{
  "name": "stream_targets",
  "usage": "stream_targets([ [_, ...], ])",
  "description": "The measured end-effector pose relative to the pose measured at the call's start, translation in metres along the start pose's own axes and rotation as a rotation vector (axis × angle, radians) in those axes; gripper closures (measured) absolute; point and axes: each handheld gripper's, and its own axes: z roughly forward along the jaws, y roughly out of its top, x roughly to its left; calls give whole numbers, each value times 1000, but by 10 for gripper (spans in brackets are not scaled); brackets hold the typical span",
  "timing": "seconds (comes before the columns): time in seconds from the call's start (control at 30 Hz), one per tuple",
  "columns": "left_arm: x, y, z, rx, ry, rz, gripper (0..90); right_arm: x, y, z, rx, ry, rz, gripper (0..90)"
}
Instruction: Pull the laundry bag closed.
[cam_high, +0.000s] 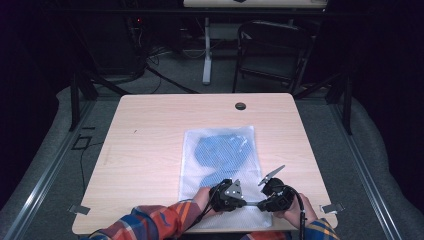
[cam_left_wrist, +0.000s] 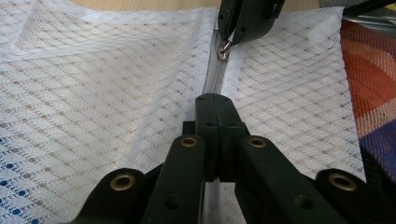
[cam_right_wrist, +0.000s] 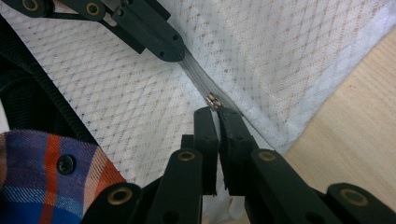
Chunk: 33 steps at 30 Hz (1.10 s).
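A white mesh bag (cam_high: 196, 186) with a blue cloth (cam_high: 220, 150) inside lies flat on the wooden table (cam_high: 145, 150). Its grey zipper (cam_left_wrist: 214, 81) runs along the bag's near end. My left gripper (cam_high: 246, 203) is shut on the zipper tape, its jaws (cam_left_wrist: 215, 100) pressed together over the closed teeth. Facing it from the right, my right gripper (cam_high: 260, 204) is shut on the metal zipper pull (cam_right_wrist: 214, 100), which sits at its jaw tips (cam_right_wrist: 215, 114). In the left gripper view the right gripper (cam_left_wrist: 232, 39) pinches the pull (cam_left_wrist: 224, 50) a short way ahead.
Plaid sleeves (cam_high: 155, 220) come in over the table's near edge. A round cable hole (cam_high: 240, 106) sits near the far edge. Beyond the table stand a dark chair (cam_high: 270, 50) and a white desk leg (cam_high: 206, 55).
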Motion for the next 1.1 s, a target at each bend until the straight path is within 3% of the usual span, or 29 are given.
stream_targets([
  [0.2,0,0,0,5,6,1,900,-4,-3,-2,9,-8,15,870],
  [0.23,0,-1,1,-19,-9,-4,900,-5,-4,-3,3,-7,16,870],
  [0.33,1,-1,1,-13,-16,-5,900,-7,-7,-5,2,-12,21,870],
  [1.1,1,-1,1,-21,-16,-7,900,-10,-10,-6,14,9,39,871],
])
